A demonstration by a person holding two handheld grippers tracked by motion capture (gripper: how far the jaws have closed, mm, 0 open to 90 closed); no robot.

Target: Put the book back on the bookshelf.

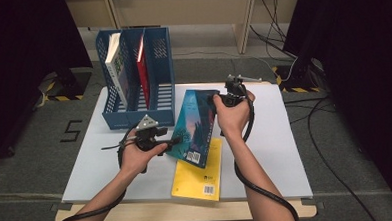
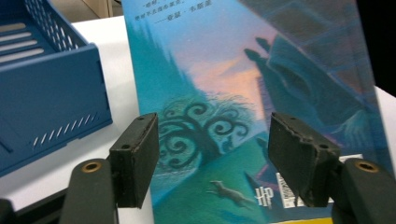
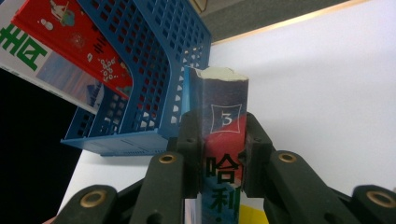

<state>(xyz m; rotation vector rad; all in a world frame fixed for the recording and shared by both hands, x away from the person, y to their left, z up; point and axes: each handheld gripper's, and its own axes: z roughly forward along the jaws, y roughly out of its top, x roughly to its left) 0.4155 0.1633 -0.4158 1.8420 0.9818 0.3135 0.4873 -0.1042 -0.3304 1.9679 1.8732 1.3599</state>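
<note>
On the far left of the white table (image 1: pixel 286 151) stands a blue file rack (image 1: pixel 158 62), behind the left gripper (image 1: pixel 174 140). A white book (image 1: pixel 116 69) and a red book (image 1: pixel 142 68) stand in the rack's slots.

The left gripper sits just in front of the rack. A hand (image 1: pixel 136 158) holds it. In the left gripper view its two black jaws are spread wide apart. They pinch nothing. The teal book (image 2: pixel 224 93) is right past the jaws, and its cover shows between them. A corner of the rack (image 2: pixel 51 93) is off to the side of those jaws.

The teal book (image 1: pixel 197 125) is between the two grippers. Its near end rests on a yellow book (image 1: pixel 199 175), which lies flat on the table in front of both grippers. Its far end is lifted up.

The right gripper (image 1: pixel 217 98) is at the far end of the teal book, held by the other hand (image 1: pixel 232 115). In the right gripper view its jaws press on both sides of the book's spine (image 3: pixel 223 140). They pinch the book tight. The rack (image 3: pixel 149 70) stands just past the book's top corner, with the red book (image 3: pixel 70 42) inside.
</note>
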